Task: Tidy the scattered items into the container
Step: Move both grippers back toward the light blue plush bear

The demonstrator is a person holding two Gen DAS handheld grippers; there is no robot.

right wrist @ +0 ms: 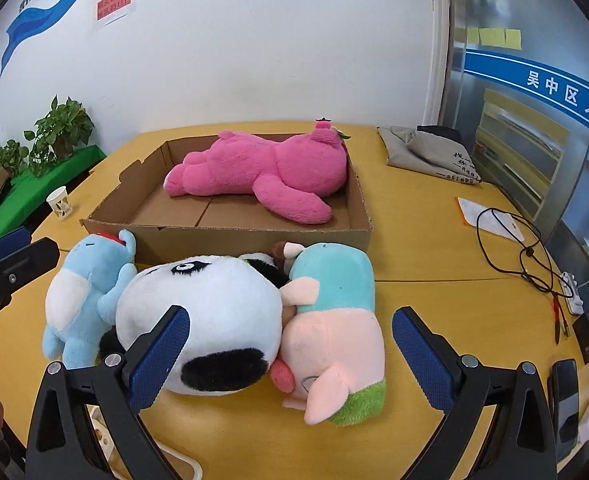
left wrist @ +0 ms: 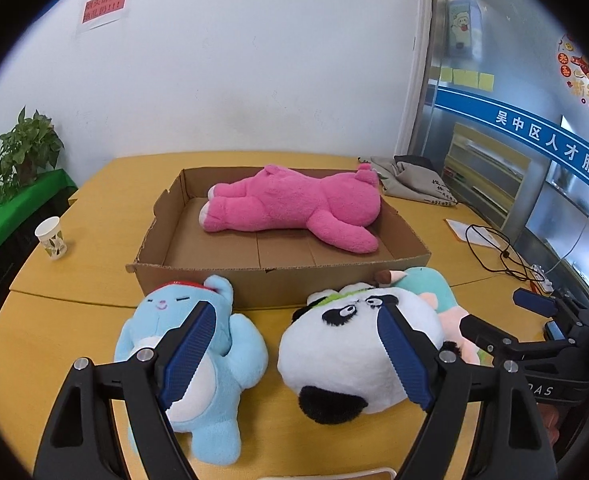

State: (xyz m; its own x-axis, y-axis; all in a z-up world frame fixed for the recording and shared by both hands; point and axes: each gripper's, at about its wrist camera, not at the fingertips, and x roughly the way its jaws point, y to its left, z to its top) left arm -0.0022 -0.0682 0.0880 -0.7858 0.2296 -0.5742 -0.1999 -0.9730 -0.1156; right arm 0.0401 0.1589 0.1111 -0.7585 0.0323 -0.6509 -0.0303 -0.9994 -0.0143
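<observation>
Both grippers wide apart, empty: left gripper [left wrist: 296, 354] btwn blue plush [left wrist: 198, 360] & panda [left wrist: 358, 344]; right gripper [right wrist: 290, 354] straddles pig plush [right wrist: 334, 344], prob. next grab. Pink bear [left wrist: 294, 204] lies in cardboard box [left wrist: 198, 280].

Office, service-centre banner [left wrist: 554, 148] on glass partition, sticky notes [right wrist: 494, 37], wall notice [left wrist: 104, 6]

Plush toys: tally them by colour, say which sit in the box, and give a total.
Pink: 1, the pink plush, lying in the cardboard box
Light blue: 1, the blue plush, on the table
Black and white: 1, the panda plush, on the table
Teal and pink: 1, the pig plush, on the table
Total: 4
</observation>
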